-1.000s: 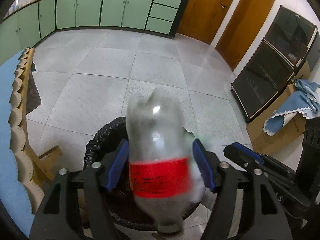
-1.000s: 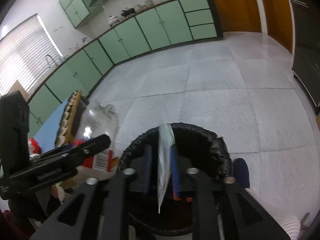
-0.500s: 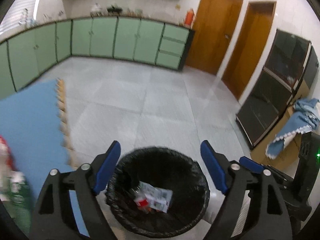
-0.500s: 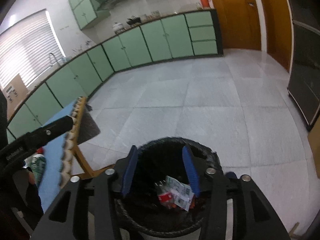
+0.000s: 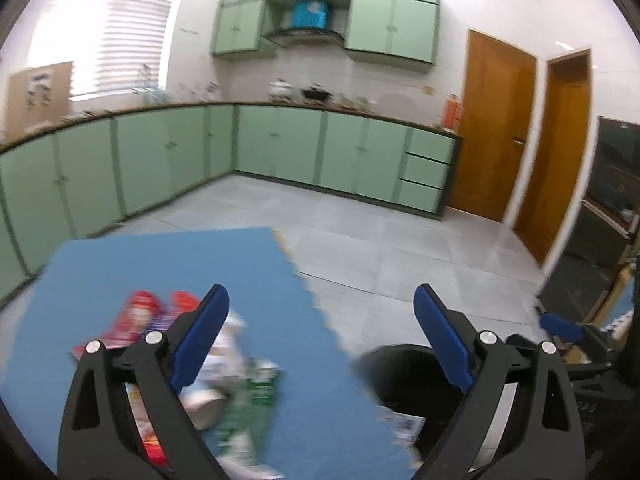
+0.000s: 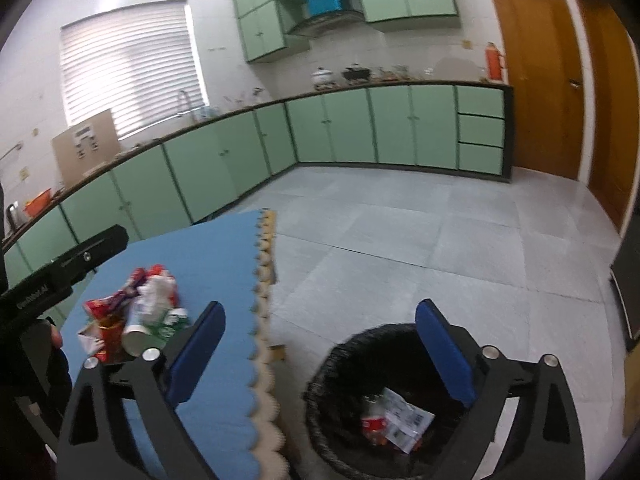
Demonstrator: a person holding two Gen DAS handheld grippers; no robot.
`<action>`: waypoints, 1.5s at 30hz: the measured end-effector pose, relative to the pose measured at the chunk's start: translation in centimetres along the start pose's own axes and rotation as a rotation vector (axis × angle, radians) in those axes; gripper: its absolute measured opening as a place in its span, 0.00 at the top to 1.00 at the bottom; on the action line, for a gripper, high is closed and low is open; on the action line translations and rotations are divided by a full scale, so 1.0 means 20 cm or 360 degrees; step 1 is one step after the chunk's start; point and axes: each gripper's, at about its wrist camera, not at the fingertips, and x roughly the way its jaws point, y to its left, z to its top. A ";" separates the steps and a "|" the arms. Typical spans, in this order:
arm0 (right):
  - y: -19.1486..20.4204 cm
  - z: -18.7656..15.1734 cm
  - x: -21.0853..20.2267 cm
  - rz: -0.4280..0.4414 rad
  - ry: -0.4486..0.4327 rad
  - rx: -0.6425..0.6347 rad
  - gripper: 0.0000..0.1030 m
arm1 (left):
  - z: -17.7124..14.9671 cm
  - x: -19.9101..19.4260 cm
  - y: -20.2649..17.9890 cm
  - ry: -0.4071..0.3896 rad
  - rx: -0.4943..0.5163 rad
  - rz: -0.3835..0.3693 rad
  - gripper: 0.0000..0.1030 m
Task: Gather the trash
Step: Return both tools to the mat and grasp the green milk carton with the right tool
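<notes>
A pile of trash (image 6: pixel 132 316), red wrappers, a paper cup and green packaging, lies on the blue-covered table (image 6: pixel 216 264). It shows blurred in the left wrist view (image 5: pixel 224 384). A black-lined bin (image 6: pixel 340 364) stands on the floor right of the table, with a red-labelled bottle and a paper wrapper (image 6: pixel 400 420) inside. My left gripper (image 5: pixel 320 340) is open and empty over the table edge, right of the pile. My right gripper (image 6: pixel 320 352) is open and empty above the bin's left rim. The bin shows dark in the left wrist view (image 5: pixel 404 380).
Green cabinets (image 6: pixel 360 128) line the far walls. Two wooden doors (image 5: pixel 496 128) stand at the right. The table edge has a scalloped trim (image 6: pixel 264 300). The left gripper's body (image 6: pixel 60 276) reaches in at the left of the right wrist view. Grey tiled floor (image 6: pixel 440 248) lies beyond the bin.
My left gripper let the bottle fall into the bin and swung left and up toward the table. My right gripper released the wrapper into the bin, opened wide and lifted.
</notes>
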 end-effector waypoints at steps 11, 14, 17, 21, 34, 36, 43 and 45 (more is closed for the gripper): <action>0.42 -0.06 0.14 0.0208 0.0026 -0.0169 0.06 | -0.12 -0.24 0.55 0.0014 -0.0133 0.0411 0.12; 0.50 -0.09 0.20 0.0251 0.0034 -0.0196 0.06 | -0.18 -0.27 0.67 0.0038 -0.0171 0.0484 0.12; 0.57 -0.12 0.25 0.0289 0.0057 -0.0209 0.09 | -0.24 -0.28 0.75 0.0059 -0.0194 0.0542 0.12; 0.65 -0.19 0.29 0.0319 0.0102 -0.0225 0.10 | -0.31 -0.29 0.81 0.0072 -0.0189 0.0592 0.12; 0.84 -0.38 0.47 0.0348 0.0355 -0.0250 0.16 | -0.49 -0.29 0.90 0.0129 -0.0216 0.0633 0.12; 0.85 -0.40 0.50 0.0338 0.0374 -0.0255 0.16 | -0.50 -0.29 0.91 0.0139 -0.0228 0.0631 0.12; 0.86 -0.44 0.58 0.0326 0.0460 -0.0240 0.19 | -0.51 -0.28 0.93 0.0138 -0.0246 0.0620 0.12; 0.85 -0.45 0.61 0.0384 0.0523 -0.0196 0.28 | -0.51 -0.28 0.93 0.0140 -0.0247 0.0614 0.12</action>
